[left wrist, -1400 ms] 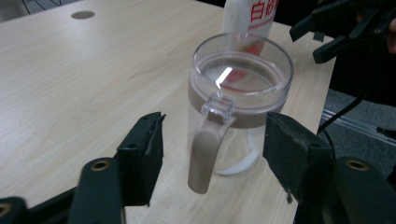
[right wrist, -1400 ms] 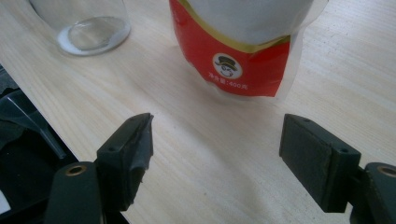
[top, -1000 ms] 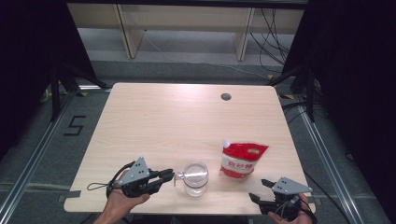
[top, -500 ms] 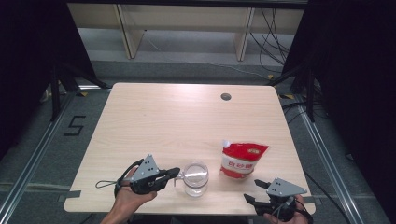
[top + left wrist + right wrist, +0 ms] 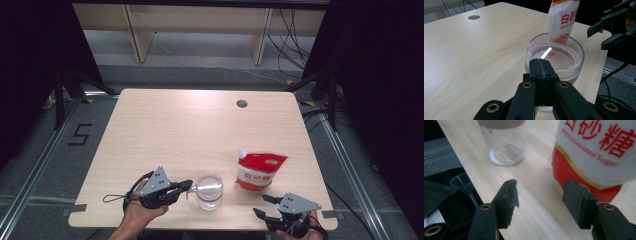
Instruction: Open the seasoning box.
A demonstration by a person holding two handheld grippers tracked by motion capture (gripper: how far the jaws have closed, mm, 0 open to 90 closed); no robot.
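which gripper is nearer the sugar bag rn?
Right. The right gripper sits just below the sugar bag at the table's near edge, jaws open and just closing, nothing between them. The left gripper is shut beyond the glass jar, on the jar's far side.

A clear glass jar [image 5: 209, 190] stands upright beside a red-white sugar pouch [image 5: 259, 171].

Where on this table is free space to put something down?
The far half of the table, from the round hole back to both side edges, is bare. The near edge is crowded: glass jar, sugar bag, left gripper and right gripper.
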